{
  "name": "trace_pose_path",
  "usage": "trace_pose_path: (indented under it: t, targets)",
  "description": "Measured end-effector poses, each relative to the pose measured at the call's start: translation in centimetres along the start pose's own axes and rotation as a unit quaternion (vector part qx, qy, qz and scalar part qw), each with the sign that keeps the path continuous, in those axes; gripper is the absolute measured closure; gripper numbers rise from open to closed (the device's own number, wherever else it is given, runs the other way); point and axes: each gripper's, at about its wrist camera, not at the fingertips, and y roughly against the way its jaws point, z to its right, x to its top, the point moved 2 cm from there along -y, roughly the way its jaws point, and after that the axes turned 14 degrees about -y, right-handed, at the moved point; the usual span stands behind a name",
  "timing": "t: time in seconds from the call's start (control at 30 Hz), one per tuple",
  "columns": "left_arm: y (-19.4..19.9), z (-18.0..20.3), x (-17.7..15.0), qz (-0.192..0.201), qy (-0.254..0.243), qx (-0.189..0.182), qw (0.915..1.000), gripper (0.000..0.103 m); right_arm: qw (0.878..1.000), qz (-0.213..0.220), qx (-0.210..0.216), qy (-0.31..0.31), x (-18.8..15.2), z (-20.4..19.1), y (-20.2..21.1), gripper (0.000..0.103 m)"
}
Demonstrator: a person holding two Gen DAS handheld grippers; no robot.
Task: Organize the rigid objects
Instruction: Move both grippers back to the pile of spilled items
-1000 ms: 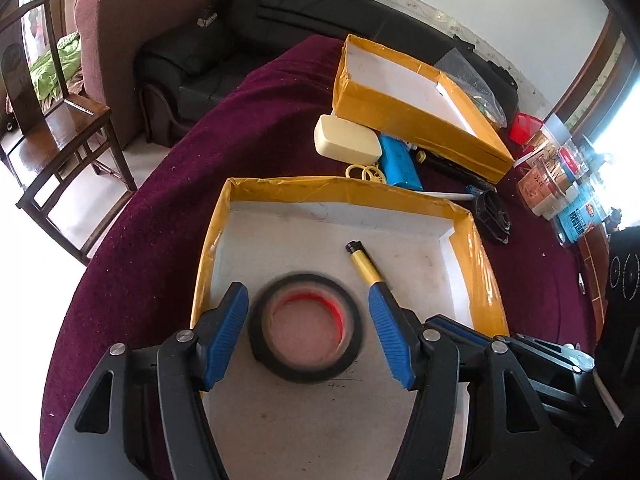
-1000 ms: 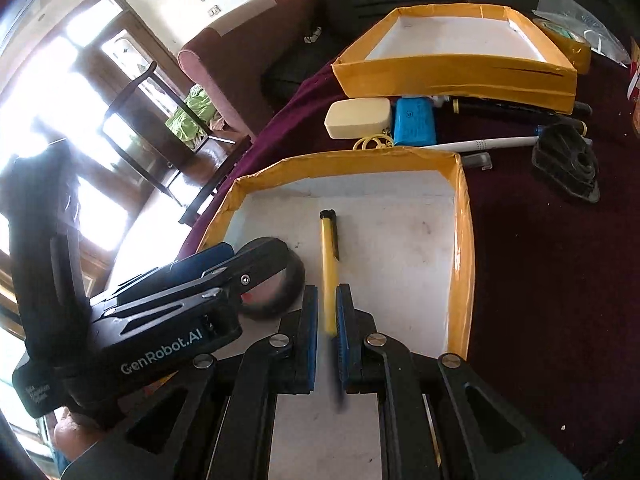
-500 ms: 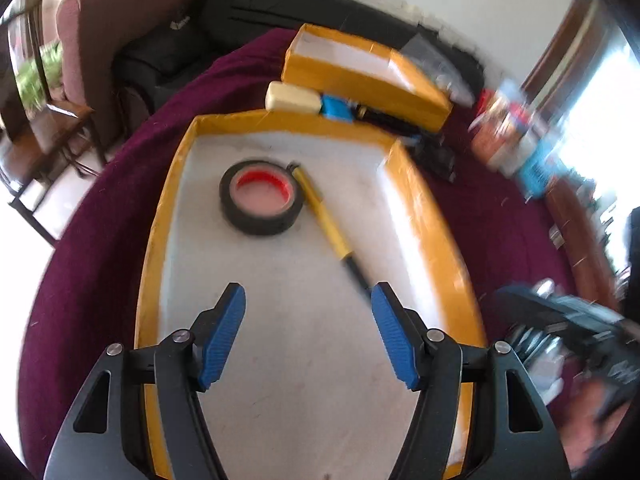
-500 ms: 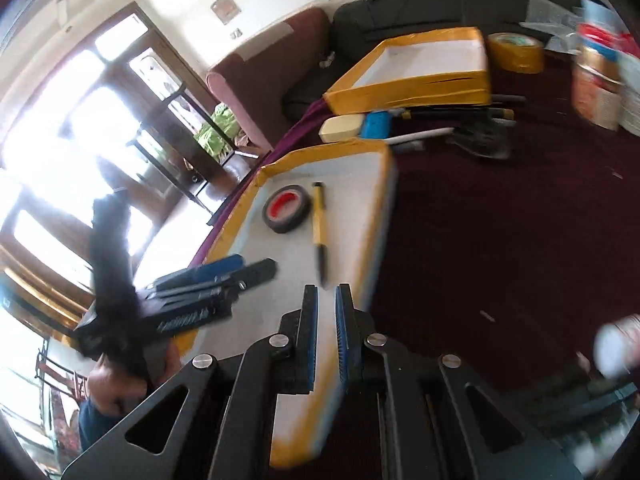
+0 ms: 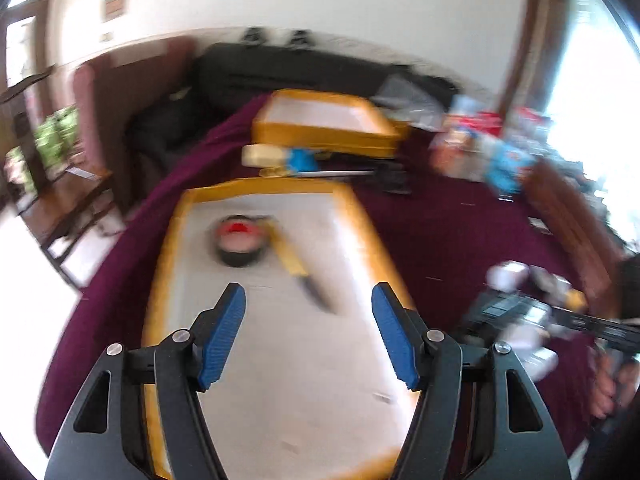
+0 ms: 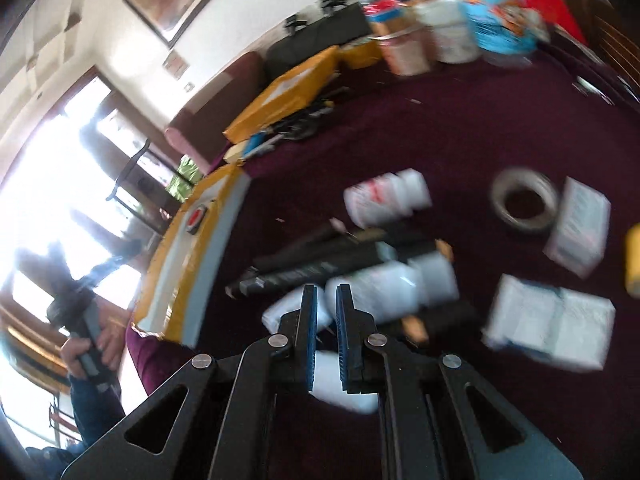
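A: Where do things stand with the near tray (image 5: 362, 216)?

B: In the left wrist view it fills the middle of the frame. A tape roll (image 5: 240, 242) and a yellow-handled pen (image 5: 294, 266) lie on its white floor, side by side toward the upper half. The left gripper (image 5: 308, 340) hangs above the lower half with nothing between its blue pads, and its jaws are opening.

A: And the right gripper (image 6: 323, 336)?

B: Clenched shut and empty, at the lower middle of the right wrist view. It points at a loose heap on the maroon cloth (image 6: 460, 128): two white bottles (image 6: 386, 198) (image 6: 404, 284), a long black tool (image 6: 320, 260), a grey tape ring (image 6: 524, 204) and white packets (image 6: 548, 320).

A: What could go wrong from here?

B: Both views are smeared, so the hands seem to be moving fast. If the right gripper reaches the heap with its jaws closed, it would likely shove the nearer bottle rather than take it. That bottle lies on its side and could roll against the black tool.

A: Anything else?

B: The heap is crowded. A pinch on the bottle may also catch the tool just beside it, or slip on the rounded plastic.
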Motion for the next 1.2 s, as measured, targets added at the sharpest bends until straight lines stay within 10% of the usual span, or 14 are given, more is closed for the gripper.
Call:
trace_pose_path:
  t: [0.23,0.47,0.77,1.2]
  targets:
    - [-1.0,9.9,-2.3,-0.006,-0.052,-0.137,0.9891,0.026,0.999,-0.029,0.016,-0.039,-1.6,3.2,-0.9,0.093]
    - [-3.4,14.2,-4.1,-0.065,-0.069,-0.191,0.9769,0.026,0.993,-0.096,0.064,0.022,-6.0,0.4,-0.9,0.091]
    - [-2.7,17.0,-5.6,-0.101,-0.044,-0.26,0.9593,0.025,0.999,0.0,0.033,0.043,-4.2,0.6,1.4,0.083]
    - [-4.0,23.8,-6.8,-0.155,-0.133,-0.191,0.9601,0.023,0.998,0.027,0.051,0.017,-4.2,2.8,2.4,0.083]
